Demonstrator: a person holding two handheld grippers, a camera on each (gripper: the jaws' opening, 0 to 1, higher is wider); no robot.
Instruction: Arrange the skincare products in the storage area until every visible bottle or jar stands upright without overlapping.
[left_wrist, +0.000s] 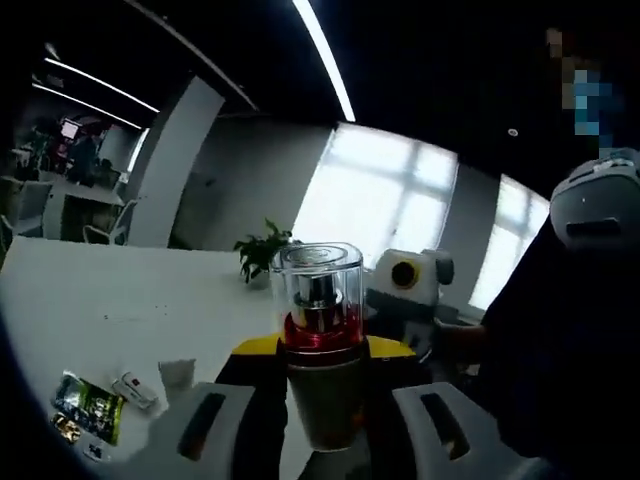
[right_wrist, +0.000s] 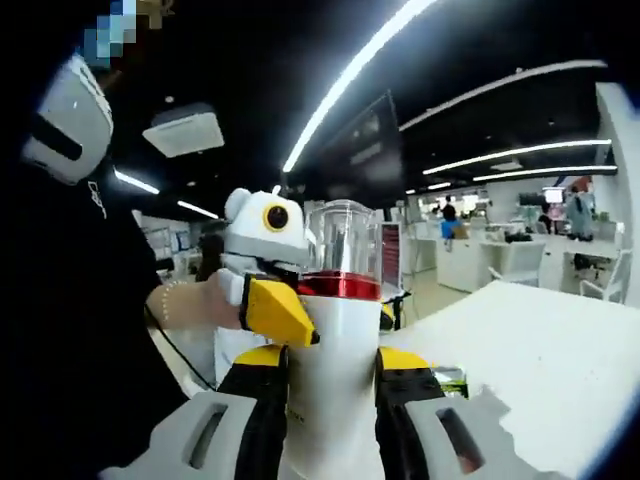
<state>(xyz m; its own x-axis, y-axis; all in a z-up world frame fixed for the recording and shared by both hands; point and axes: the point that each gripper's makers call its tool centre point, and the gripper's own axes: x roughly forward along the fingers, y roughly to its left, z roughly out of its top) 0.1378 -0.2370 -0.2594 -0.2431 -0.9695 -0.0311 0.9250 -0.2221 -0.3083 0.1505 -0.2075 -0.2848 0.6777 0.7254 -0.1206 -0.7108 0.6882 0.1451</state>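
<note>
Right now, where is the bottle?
The bottle is off the table, upright, gripped by both the right gripper and left gripper.

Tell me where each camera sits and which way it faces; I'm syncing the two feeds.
Left gripper view: rides the left tool, looks along its jaws past the held bottle to a white table and windows; dark clothing at right.
Right gripper view: rides the right tool, faces the opposite way toward office desks; a hand and dark clothing at left.
Shared: the same bottle, the table, and each other's tool.
</note>
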